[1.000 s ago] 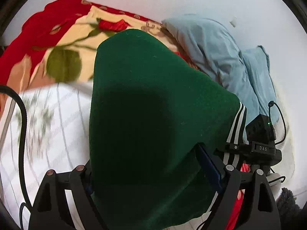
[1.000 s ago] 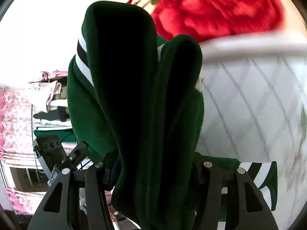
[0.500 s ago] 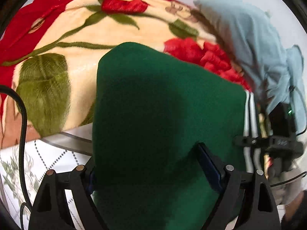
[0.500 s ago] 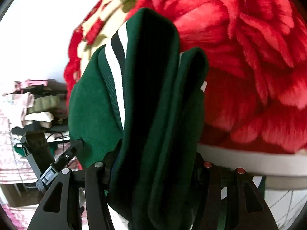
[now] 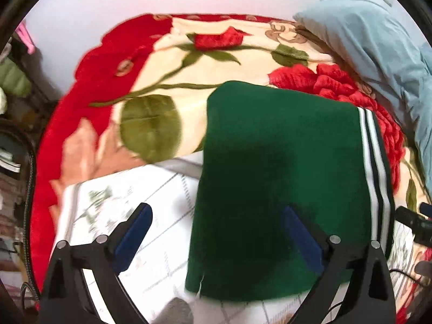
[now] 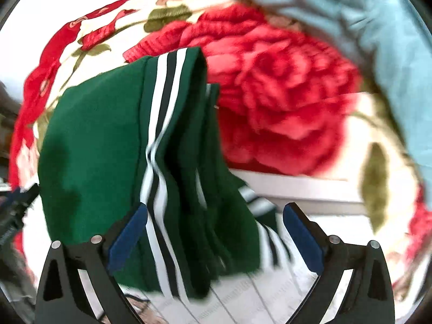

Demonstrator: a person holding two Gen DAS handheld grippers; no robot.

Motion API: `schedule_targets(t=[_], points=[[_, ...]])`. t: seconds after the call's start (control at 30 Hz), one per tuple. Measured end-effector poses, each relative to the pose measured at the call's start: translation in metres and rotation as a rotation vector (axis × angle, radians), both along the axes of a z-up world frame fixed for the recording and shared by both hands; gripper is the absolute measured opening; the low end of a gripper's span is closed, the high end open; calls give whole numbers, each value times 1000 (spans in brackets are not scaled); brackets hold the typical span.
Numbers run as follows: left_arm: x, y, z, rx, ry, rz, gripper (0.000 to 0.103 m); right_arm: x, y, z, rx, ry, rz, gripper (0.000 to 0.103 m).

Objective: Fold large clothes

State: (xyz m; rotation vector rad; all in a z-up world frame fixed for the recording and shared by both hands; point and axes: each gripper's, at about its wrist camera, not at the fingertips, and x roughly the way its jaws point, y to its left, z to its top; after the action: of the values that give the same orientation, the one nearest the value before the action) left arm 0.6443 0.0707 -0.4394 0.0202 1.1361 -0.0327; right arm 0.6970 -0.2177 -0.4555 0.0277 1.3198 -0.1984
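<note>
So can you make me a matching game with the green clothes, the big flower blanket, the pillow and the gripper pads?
Things:
1. folded garment
2. rose blanket
3. pillow
4. gripper pads

Colours:
a. light blue
b. dark blue
c. dark green with white and black stripes
d. red and cream with green leaves

Pairs: 1-c, 2-d, 3-a, 4-b

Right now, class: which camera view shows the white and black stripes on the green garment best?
The right wrist view: the stripes run along the folded green garment, mid-frame. The left wrist view shows them only along the garment's right edge.
</note>
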Motion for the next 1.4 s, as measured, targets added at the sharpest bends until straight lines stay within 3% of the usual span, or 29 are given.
schedule_targets(t=[0.13,0.37,0.77,1.07,1.4], points=[[-39,-8,38,42,-39,3,100,-69,17,34,-56,-21,-4,103],[-106,-11,113,21,-83,-9,101,-158,42,116,-108,-83,-1,103],[-226,1,248,-18,-124,5,101,-307,71,312,-173,-272,-46,103],[-303,7,344,-34,-222,-28,101,-404,95,439,-207,-373,-46,103],[-352,31,415,-42,-317,4,101,-481,118,537,-193,-480,-44,103]])
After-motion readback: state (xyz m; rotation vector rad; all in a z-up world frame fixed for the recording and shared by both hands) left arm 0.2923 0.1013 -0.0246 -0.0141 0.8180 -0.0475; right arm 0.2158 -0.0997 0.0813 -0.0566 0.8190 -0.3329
